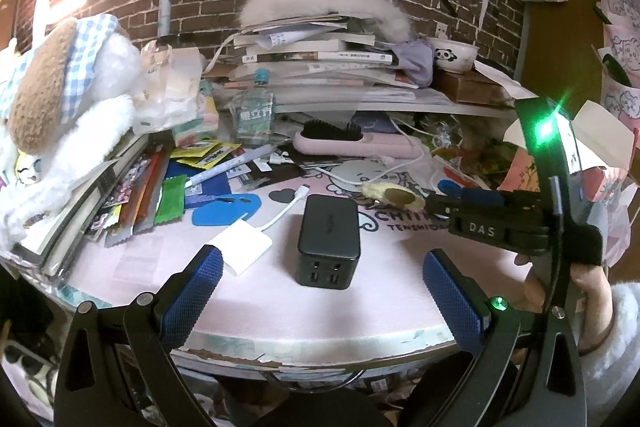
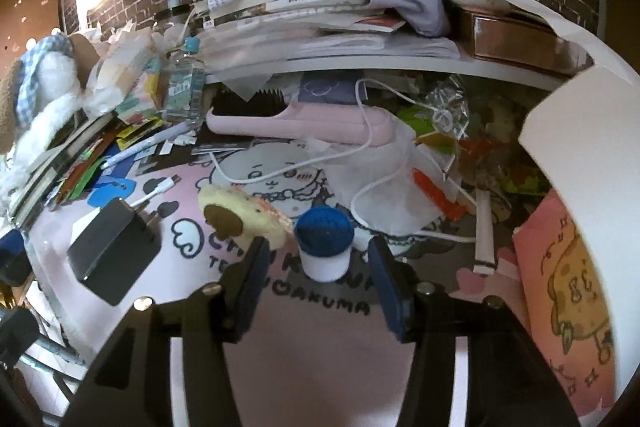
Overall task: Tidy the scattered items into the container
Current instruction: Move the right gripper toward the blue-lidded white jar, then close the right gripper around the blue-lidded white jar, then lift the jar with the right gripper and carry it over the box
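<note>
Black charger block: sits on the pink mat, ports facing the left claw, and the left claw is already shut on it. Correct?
Not quite. The left claw is open, its blue pads spread wide on either side of the black charger block and not touching it, as the left wrist view shows. The rest holds: the block sits on the pink mat with its ports facing the claw.

Dim warm room; lamp [image 1: 74, 1] glares upper left; green LED [image 1: 546, 129] flares; fisheye bends edges; right wrist view motion-blurred.
</note>
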`<state>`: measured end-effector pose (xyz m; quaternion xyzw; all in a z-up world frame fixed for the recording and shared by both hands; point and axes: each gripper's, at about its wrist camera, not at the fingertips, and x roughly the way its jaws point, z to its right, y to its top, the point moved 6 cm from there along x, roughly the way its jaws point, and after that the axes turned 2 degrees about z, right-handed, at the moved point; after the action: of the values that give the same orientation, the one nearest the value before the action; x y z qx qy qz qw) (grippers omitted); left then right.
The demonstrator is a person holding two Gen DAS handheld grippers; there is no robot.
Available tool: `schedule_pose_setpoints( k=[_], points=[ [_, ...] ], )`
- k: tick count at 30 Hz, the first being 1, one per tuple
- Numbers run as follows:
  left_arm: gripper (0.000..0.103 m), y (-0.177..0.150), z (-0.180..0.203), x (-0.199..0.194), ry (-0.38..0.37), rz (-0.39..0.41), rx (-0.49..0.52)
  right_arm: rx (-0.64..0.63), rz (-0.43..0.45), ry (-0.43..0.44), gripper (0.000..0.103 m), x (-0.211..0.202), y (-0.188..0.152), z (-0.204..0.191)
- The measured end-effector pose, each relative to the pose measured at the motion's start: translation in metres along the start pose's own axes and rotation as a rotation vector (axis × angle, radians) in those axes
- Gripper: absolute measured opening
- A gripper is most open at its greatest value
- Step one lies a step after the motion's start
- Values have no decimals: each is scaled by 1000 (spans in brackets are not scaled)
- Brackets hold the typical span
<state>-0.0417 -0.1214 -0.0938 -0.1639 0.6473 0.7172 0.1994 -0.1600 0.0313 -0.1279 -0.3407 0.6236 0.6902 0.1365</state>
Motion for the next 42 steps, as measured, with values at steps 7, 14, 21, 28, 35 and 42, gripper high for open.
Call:
schedule_pose_setpoints(
  k=[7, 14, 21, 28, 35, 42],
  points=[
    [100, -1, -6, 1, -14, 2, -18, -6, -19, -27, 25, 9, 2, 0],
    [100, -1, -3, 4, -20, -3, -14, -3, -15, -18, 25, 7, -1, 0],
    [100, 2, 0, 0, -19, 3, -9, -11, 4, 5, 25, -4, 0, -4],
    [100, 3, 0, -2, -17, 4, -7, -24, 24, 29, 25, -18, 5, -10],
    [100, 3, 1, -2, -18, 3, -7, -57, 42, 42, 25, -33, 8, -20],
    [100, 6, 4, -5, -20, 0, 2, -106, 68, 52, 25, -54, 15, -30]
  ],
)
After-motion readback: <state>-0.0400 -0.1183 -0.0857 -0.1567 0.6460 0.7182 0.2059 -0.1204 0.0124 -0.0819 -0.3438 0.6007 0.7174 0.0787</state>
